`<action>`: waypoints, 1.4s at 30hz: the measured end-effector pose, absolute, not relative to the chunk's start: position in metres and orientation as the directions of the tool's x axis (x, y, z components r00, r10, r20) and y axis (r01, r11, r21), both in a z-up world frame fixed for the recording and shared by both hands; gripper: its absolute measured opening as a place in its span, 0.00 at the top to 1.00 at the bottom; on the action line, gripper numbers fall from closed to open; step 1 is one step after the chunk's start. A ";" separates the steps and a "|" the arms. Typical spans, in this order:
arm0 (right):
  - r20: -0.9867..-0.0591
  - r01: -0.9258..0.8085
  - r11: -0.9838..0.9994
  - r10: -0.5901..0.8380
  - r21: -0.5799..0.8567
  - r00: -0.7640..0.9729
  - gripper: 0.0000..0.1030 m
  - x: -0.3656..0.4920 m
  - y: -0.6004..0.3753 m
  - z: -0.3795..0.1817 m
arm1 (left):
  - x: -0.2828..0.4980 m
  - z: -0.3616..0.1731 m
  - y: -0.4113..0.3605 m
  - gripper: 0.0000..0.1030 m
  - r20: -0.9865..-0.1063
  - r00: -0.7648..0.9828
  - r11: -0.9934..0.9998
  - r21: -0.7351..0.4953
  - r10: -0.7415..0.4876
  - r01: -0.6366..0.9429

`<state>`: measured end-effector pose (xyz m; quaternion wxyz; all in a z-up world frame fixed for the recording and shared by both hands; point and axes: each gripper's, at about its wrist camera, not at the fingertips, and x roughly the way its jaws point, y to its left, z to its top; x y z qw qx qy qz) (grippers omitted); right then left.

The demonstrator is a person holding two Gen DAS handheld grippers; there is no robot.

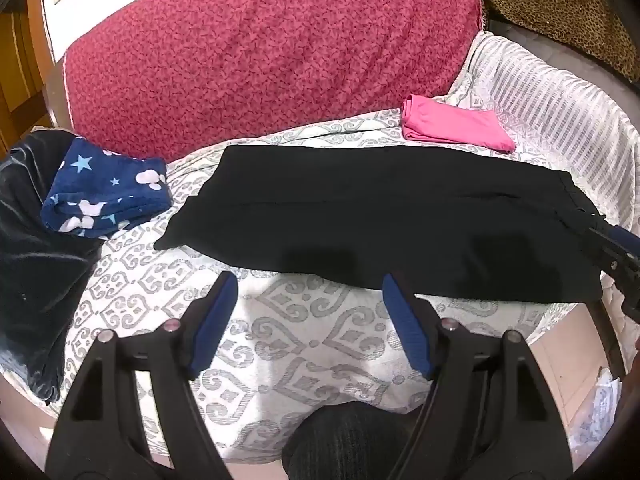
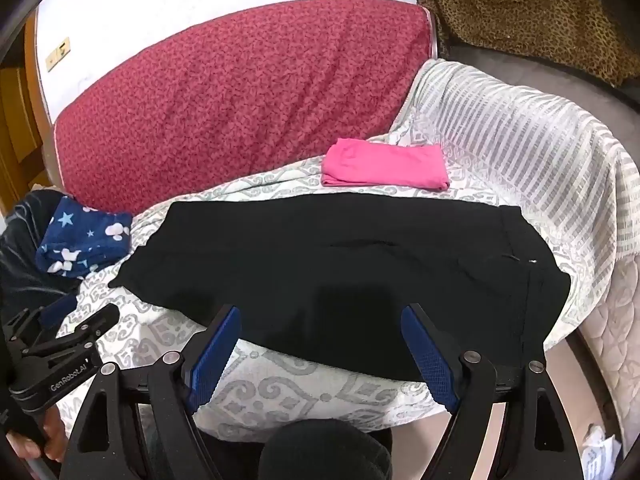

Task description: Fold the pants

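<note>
A bed under a white, grey-patterned woven bedspread (image 1: 304, 344) meets a red floral headboard cushion (image 1: 260, 48). Flat black pants (image 2: 340, 276) lie crosswise just beyond both wide-open grippers' jaws, waistband rightward, left gripper (image 1: 308, 280), right gripper (image 2: 320, 314).

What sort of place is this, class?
Probably a bedroom: the black pants lie on a bed with a patterned bedspread, a red padded headboard behind, and folded pink clothing nearby.

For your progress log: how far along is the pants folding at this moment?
Done: the black pants lie flat on the bed cover, legs apparently stacked lengthwise. In hand: nothing; left gripper and right gripper hover open near the edge. Left: the crosswise folds.
</note>
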<state>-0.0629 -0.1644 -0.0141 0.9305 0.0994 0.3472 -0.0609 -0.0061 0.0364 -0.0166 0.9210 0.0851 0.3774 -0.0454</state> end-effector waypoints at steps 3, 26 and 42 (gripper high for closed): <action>-0.660 0.180 0.973 -0.040 0.146 0.750 0.18 -0.062 -0.165 -0.016 | -0.006 -0.017 0.037 0.27 -0.702 0.712 0.981 0.126 -0.017 0.147; -0.636 0.164 0.975 -0.031 0.151 0.771 0.18 -0.067 -0.165 -0.018 | -0.005 -0.024 0.039 0.27 -0.713 0.700 0.984 0.108 -0.024 0.144; -0.634 0.158 0.977 -0.032 0.144 0.773 0.19 -0.063 -0.160 -0.021 | -0.003 -0.028 0.041 0.27 -0.721 0.692 0.985 0.094 -0.032 0.144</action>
